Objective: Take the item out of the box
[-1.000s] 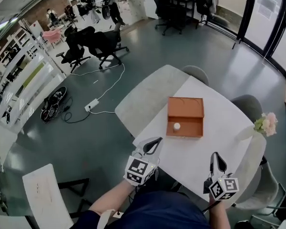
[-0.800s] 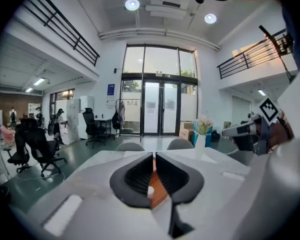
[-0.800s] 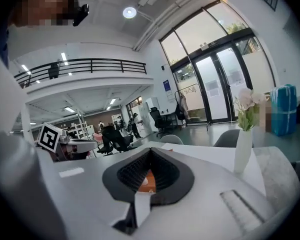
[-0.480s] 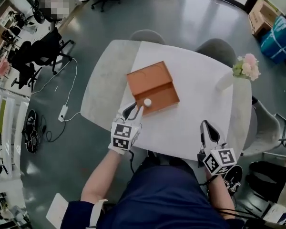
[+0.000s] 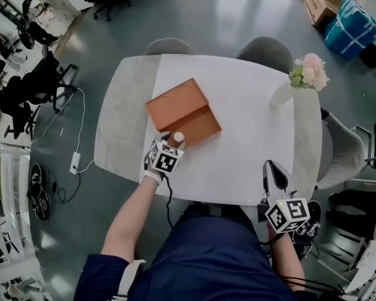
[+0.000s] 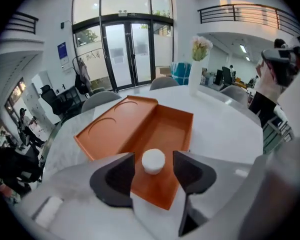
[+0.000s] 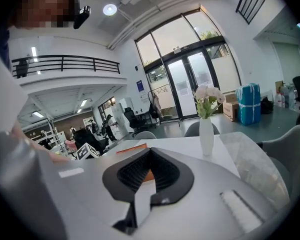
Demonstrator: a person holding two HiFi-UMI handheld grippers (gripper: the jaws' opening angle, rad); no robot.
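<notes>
Sitting in orange box, small white round puck, untouched between just-opened left claw

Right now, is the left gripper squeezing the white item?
No, the left gripper's jaws have just been opening; gaps flank the white item.

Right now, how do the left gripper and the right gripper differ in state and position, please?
On the left gripper the jaws stand apart, having just been opening, with the white item between them untouched; on the right gripper the jaws are together, empty. The left gripper is at the orange box; the right gripper hangs by the table edge. Both carry marker cubes.
</notes>
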